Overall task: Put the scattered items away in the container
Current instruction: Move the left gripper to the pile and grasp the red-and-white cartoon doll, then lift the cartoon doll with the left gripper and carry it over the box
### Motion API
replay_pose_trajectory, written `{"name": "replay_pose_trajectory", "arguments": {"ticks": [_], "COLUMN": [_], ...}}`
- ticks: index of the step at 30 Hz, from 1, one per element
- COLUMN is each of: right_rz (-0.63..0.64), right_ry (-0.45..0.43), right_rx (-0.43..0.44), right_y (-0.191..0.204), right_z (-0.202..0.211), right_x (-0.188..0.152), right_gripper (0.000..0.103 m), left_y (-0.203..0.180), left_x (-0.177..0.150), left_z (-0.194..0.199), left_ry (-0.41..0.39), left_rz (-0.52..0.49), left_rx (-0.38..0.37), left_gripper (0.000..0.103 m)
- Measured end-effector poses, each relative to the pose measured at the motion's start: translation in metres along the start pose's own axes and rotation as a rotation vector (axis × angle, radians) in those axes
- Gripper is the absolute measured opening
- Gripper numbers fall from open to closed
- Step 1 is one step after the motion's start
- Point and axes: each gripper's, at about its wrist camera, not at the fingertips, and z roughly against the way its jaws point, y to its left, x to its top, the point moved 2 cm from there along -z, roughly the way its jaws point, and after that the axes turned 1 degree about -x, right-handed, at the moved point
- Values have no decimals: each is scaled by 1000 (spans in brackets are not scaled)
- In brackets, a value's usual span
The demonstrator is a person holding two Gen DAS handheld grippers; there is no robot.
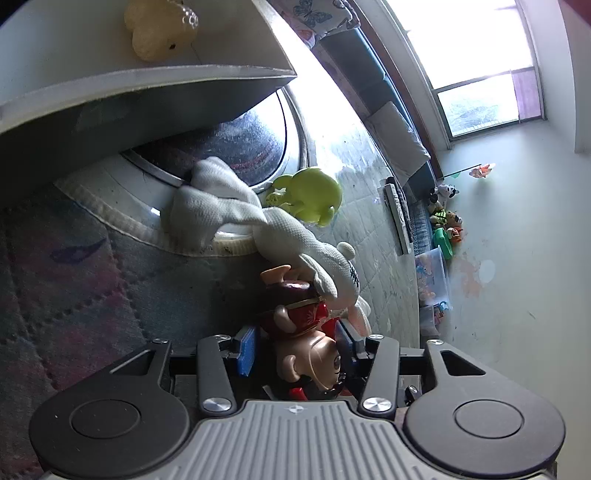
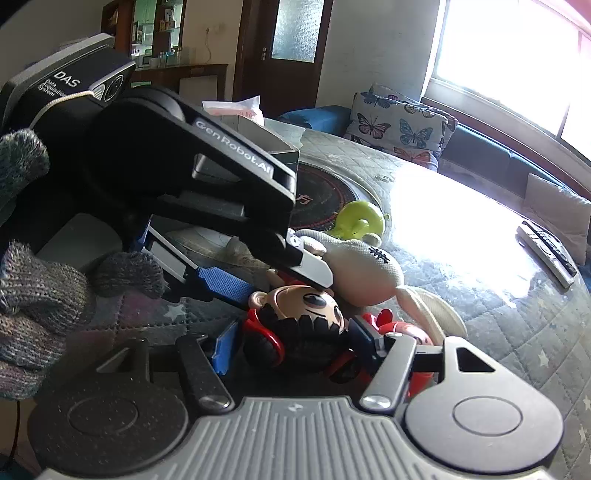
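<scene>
A doll (image 1: 306, 354) with black hair and red clothes lies on the quilted table cover. My left gripper (image 1: 295, 332) is open, and the doll's body sits between its blue pads with a thin gap on each side. In the right wrist view the left gripper (image 2: 288, 286) reaches in from the left over the doll (image 2: 299, 310). My right gripper (image 2: 293, 325) straddles the doll's head, its pads close but not pressing. A white stuffed rabbit (image 1: 288, 229) lies just beyond the doll, and past it a green toy (image 1: 306, 195). The white cardboard box (image 1: 147, 81) holds a yellow toy (image 1: 159, 29).
A dark glass turntable (image 2: 325, 192) sits mid-table with the box on its far side. A remote control (image 2: 546, 251) lies near the right edge. A gloved hand (image 2: 37, 295) holds the left gripper. A butterfly cushion (image 2: 402, 122) and a bench stand by the window.
</scene>
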Motion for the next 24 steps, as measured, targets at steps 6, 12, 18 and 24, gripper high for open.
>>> {"name": "replay_pose_trajectory", "arguments": {"ticks": [6, 12, 18, 24], "right_rz": [-7, -23, 3, 14], "right_ry": [21, 27, 25, -8], "right_rx": [10, 34, 14, 24], "right_y": [1, -1, 6, 13], "right_z": [4, 4, -1, 9], "right_x": [3, 4, 6, 12], "right_gripper": [60, 61, 61, 59], "left_y": [-2, -3, -1, -3], "left_x": [-2, -2, -4, -5], "left_z": [2, 1, 3, 24], "left_ry": [12, 11, -4, -38], "left_rz": [-12, -9, -24, -31], "left_rx": [15, 26, 19, 7], "left_gripper": [48, 49, 46, 45]}}
